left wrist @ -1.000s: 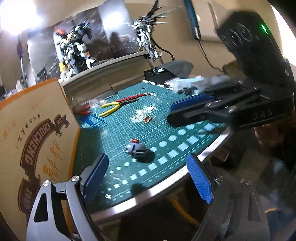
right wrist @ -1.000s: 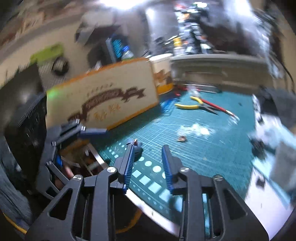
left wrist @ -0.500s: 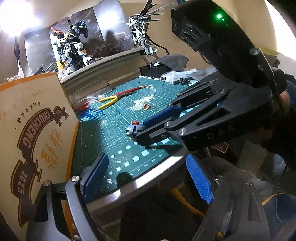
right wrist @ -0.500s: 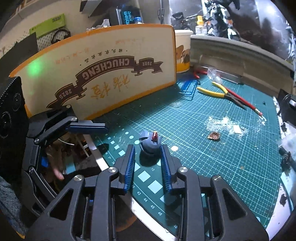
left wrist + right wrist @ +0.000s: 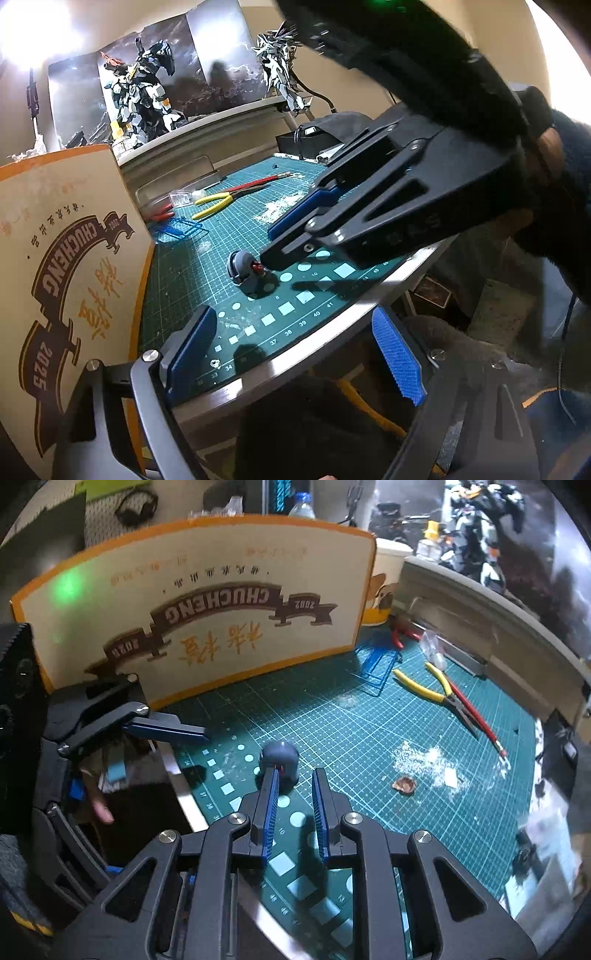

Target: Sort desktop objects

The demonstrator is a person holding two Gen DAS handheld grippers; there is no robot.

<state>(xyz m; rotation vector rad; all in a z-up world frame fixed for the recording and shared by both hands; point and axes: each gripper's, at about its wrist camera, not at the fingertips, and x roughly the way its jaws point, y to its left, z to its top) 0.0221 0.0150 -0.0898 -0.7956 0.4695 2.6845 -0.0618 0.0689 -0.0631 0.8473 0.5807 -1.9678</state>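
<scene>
Just ahead of the right hand-held gripper (image 5: 293, 775), at its fingertips, the small grey model part (image 5: 279, 758) is seen on the green mat (image 5: 369, 746) of the bench. The jaws are partly open and nothing is held; the part is only just reached by their tips. No clear long side is shown by the rounded part. The left hand-held gripper (image 5: 295, 354) is held wide open and empty, farther back at the bench edge. The right one is nearer.

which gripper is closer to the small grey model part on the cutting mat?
Right. The right gripper has its fingertips at the grey model part, jaws not closed on it. The left gripper hangs open back at the mat's near edge.
</scene>
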